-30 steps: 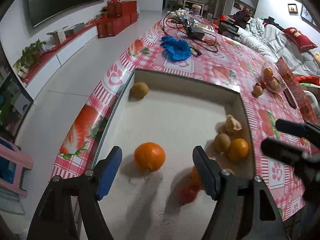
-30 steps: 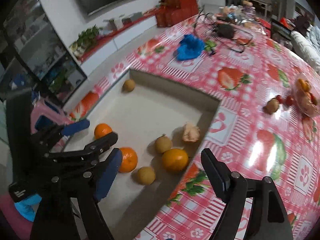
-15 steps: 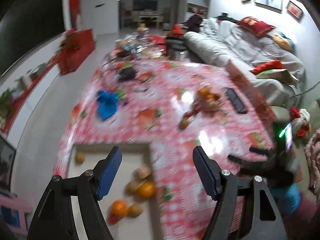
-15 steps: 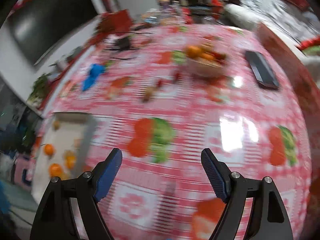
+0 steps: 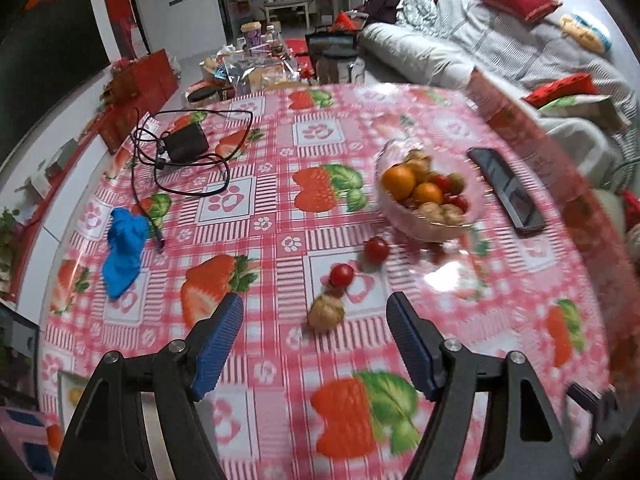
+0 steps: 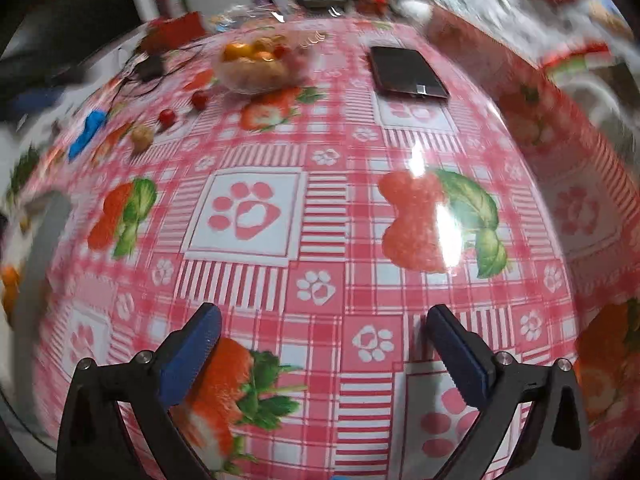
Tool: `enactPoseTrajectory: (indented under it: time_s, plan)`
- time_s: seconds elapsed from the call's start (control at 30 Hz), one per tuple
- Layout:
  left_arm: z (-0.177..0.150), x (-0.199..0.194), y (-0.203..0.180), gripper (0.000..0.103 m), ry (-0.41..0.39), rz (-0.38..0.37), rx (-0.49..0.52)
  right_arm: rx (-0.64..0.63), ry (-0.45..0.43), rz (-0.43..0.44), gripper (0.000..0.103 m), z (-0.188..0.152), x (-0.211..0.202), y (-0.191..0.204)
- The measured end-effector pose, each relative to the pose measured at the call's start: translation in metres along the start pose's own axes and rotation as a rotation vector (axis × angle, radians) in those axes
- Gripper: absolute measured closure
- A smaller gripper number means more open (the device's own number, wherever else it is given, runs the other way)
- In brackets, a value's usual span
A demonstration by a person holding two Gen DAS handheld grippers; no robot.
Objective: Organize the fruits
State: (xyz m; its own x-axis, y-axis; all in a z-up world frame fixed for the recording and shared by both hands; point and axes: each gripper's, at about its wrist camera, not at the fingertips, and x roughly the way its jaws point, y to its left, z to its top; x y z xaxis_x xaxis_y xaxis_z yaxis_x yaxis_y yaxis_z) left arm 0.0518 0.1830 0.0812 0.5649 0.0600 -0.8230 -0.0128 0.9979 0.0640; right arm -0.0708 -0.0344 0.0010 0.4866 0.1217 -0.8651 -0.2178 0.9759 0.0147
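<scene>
A clear bowl (image 5: 430, 222) (image 6: 256, 76) holds oranges, small red fruits and brown lumpy ones. On the cloth before it lie two red tomatoes (image 5: 376, 249) (image 5: 341, 274) and a brown lumpy fruit (image 5: 326, 313) (image 6: 142, 135). My left gripper (image 5: 314, 344) hangs open and empty just short of the brown fruit. My right gripper (image 6: 322, 344) is over bare cloth, far from the fruit, its jaws opening wide with nothing between them. The white tray with oranges peeks in at the lower left edge (image 5: 70, 390) (image 6: 10, 276).
A black phone (image 5: 506, 192) (image 6: 406, 72) lies right of the bowl. A blue cloth (image 5: 122, 250) (image 6: 86, 132) and a black charger with cables (image 5: 186, 144) sit to the left. A sofa (image 5: 500, 48) with cushions runs along the table's right side.
Both grippers swung away from the white tray, across the table toward the bowl side. The right jaws have spread wider. The left gripper now faces the loose fruits by the bowl.
</scene>
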Motion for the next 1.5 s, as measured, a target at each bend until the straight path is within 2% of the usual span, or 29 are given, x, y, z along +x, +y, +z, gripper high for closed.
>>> enactPoseTrajectory:
  time_s: [0.13,0.27,0.4,0.47,0.53,0.57,0.63,0.67,0.83,1.3,1.5]
  plan:
    - [0.001,0.040,-0.007,0.026,0.033,0.015,-0.005,-0.001,-0.058,0.014,0.000,-0.010,-0.007,0.000]
    - [0.002,0.063,-0.011,0.028,0.050,0.022,-0.009,-0.002,-0.065,0.017,0.000,-0.013,-0.005,-0.001]
    - [0.003,0.079,-0.010,0.035,0.064,0.022,-0.016,-0.003,-0.069,0.018,0.000,-0.015,-0.004,-0.001]
    - [0.002,0.088,-0.011,0.042,0.081,0.009,-0.020,-0.002,-0.070,0.019,0.000,-0.015,-0.006,-0.001]
    - [0.001,0.091,-0.011,0.054,0.061,-0.002,-0.028,-0.003,-0.069,0.019,0.000,-0.015,-0.005,-0.001]
    - [0.002,0.091,-0.011,0.057,0.057,-0.015,-0.033,-0.002,-0.070,0.019,0.000,-0.015,-0.006,-0.001]
    - [0.004,0.092,-0.013,0.076,0.058,-0.032,-0.031,-0.002,-0.069,0.018,0.000,-0.015,-0.006,0.000]
    - [0.004,0.093,-0.015,0.080,0.058,-0.038,-0.026,-0.002,-0.069,0.019,0.000,-0.015,-0.006,-0.001]
    - [-0.005,0.085,-0.017,0.080,0.052,-0.051,-0.018,-0.002,-0.069,0.018,0.000,-0.015,-0.006,0.000]
    - [-0.112,0.006,-0.045,0.080,0.034,-0.165,0.000,-0.001,-0.071,0.020,0.000,-0.015,-0.007,0.000]
    - [-0.137,-0.013,-0.059,0.080,0.015,-0.174,0.049,0.001,-0.072,0.022,0.000,-0.016,-0.006,-0.001]
